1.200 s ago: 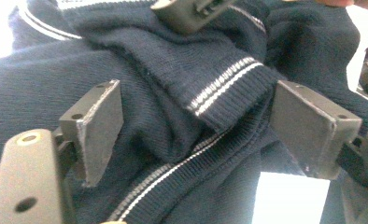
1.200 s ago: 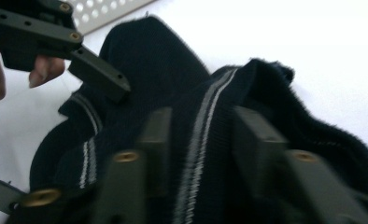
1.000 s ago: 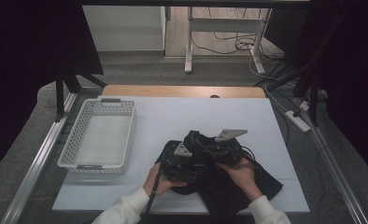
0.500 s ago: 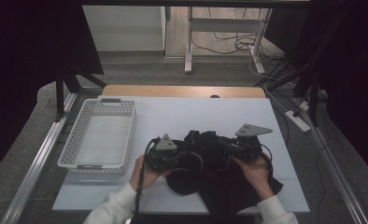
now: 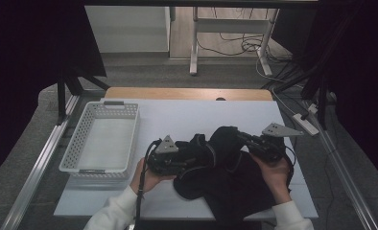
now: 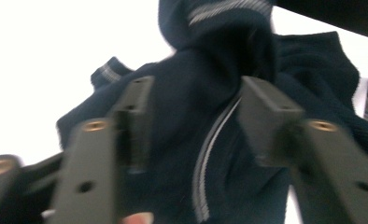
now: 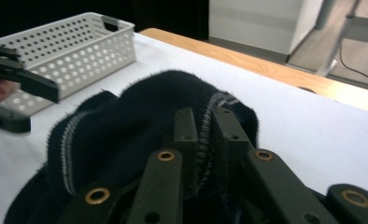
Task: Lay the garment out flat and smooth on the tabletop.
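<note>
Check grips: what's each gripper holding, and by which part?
Right gripper is shut on the dark knit garment at its grey-striped edge. Left gripper straddles the fabric, jaws open, holding nothing.

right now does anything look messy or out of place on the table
Only the dark knit garment: it lies bunched and its near edge hangs over the table's front edge. The white basket sits square at the left. No spills or damage are visible.

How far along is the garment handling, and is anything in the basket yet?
Done: the right gripper is shut on a striped edge of the dark knit garment. In hand: the left gripper has just reopened, its jaws astride the cloth with no visible clamp. Left: the garment lies bunched on the white table, and nothing is in the white basket.
</note>
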`<state>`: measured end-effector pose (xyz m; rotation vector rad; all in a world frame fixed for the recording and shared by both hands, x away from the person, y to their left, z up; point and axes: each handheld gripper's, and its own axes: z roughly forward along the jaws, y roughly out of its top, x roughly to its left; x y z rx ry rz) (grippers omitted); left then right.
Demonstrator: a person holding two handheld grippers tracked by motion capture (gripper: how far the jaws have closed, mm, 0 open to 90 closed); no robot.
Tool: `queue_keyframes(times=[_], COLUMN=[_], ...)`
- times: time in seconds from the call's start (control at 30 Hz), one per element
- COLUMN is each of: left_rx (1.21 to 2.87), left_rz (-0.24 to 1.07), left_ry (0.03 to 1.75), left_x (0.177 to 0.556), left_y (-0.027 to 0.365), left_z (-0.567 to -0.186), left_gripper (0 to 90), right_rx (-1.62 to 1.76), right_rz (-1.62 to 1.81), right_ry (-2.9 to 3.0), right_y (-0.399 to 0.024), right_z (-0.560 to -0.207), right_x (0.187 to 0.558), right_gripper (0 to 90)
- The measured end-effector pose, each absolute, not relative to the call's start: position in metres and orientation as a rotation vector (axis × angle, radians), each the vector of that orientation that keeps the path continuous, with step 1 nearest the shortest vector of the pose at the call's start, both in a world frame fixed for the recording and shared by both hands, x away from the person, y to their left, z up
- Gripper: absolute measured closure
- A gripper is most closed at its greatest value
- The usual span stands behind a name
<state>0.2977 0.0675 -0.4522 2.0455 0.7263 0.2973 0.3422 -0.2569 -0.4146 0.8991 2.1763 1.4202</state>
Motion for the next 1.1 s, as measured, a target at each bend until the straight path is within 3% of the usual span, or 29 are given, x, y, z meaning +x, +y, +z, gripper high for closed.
queue_keyframes(times=[0.1, 0.23, 0.43, 0.5, 0.57, 0.63, 0.67, 0.8, 0.87, 1.1], left_rx=[2.051, 2.061, 2.129, 2.142, 2.157, 2.147, 2.144, 2.108, 2.08, 2.034], left_rz=[0.289, 0.238, 0.199, 0.206, 0.238, 0.241, 0.25, 0.343, 0.363, 0.363], left_ry=[0.724, 0.721, 0.692, 0.703, 0.723, 0.718, 0.714, 0.694, 0.703, 0.728], left_x=[0.301, 0.312, 0.331, 0.336, 0.338, 0.338, 0.338, 0.328, 0.324, 0.315], left_y=[0.055, 0.042, 0.015, 0.008, 0.004, 0.008, 0.012, 0.04, 0.056, 0.104], left_z=[-0.448, -0.45, -0.455, -0.458, -0.459, -0.459, -0.457, -0.441, -0.433, -0.425], left_gripper=[24.4, 12.0, 10.1, 17.0, 35.9, 64.1, 70.8, 73.5, 73.6, 73.4], right_rx=[0.839, 0.8, 0.805, 0.797, 0.786, 0.783, 0.784, 0.792, 0.811, 0.912], right_rz=[1.42, 1.41, 1.426, 1.425, 1.416, 1.419, 1.425, 1.481, 1.518, 1.464], right_ry=[2.2, 2.223, 2.235, 2.243, 2.259, 2.267, 2.266, 2.237, 2.211, 2.206], right_y=[-0.242, -0.232, -0.232, -0.23, -0.228, -0.228, -0.228, -0.232, -0.236, -0.249], right_z=[-0.413, -0.412, -0.413, -0.414, -0.415, -0.416, -0.416, -0.416, -0.413, -0.419], right_x=[0.34, 0.337, 0.336, 0.335, 0.335, 0.335, 0.335, 0.335, 0.334, 0.345], right_gripper=[80.6, 80.6, 80.6, 80.6, 80.5, 79.9, 78.6, 54.9, 47.7, 43.3])
